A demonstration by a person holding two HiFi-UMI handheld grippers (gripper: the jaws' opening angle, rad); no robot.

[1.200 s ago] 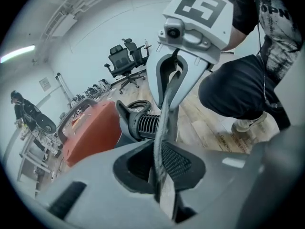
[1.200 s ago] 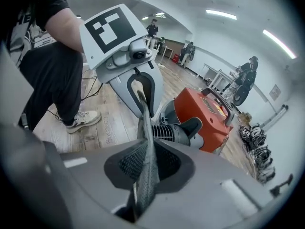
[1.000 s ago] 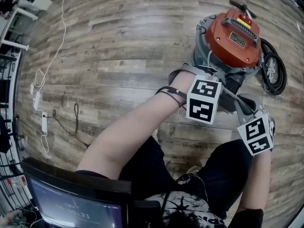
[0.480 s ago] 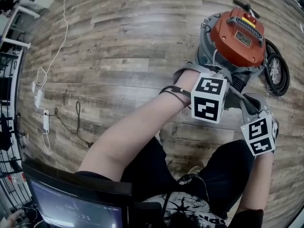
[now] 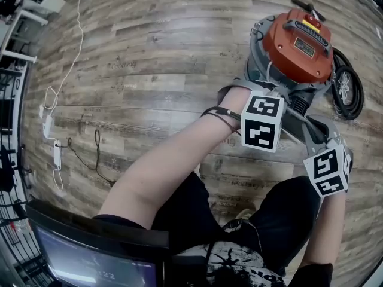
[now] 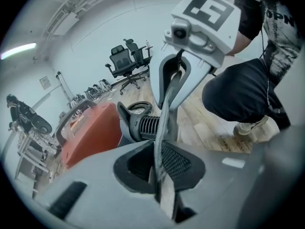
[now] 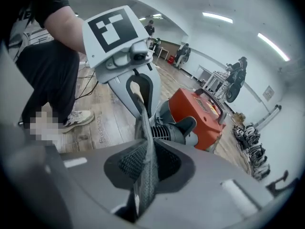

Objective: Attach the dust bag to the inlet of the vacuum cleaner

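Note:
The vacuum cleaner (image 5: 299, 40) has an orange top on a grey drum and stands on the wood floor at the upper right. Its black ribbed inlet (image 6: 143, 125) faces both grippers and also appears as the inlet (image 7: 167, 130) in the right gripper view. A thin grey dust bag (image 5: 294, 119) stretches between the grippers just in front of the drum. My left gripper (image 6: 162, 175) is shut on one edge of it, its jaws having just been closing slightly on the fabric. My right gripper (image 7: 145, 171) is shut on the opposite edge. In the head view, the left gripper (image 5: 276, 103) and right gripper (image 5: 312, 131) flank the bag.
A black coiled hose (image 5: 348, 88) lies right of the vacuum. White cables and a power strip (image 5: 51, 130) run along the floor at left, beside a black cord (image 5: 96, 154). A monitor (image 5: 90, 262) sits at bottom left. Office chairs (image 6: 128, 61) stand behind.
The head view has drifted a little, so the vacuum sits slightly further right. Both grippers stay close to the drum with the bag held between them.

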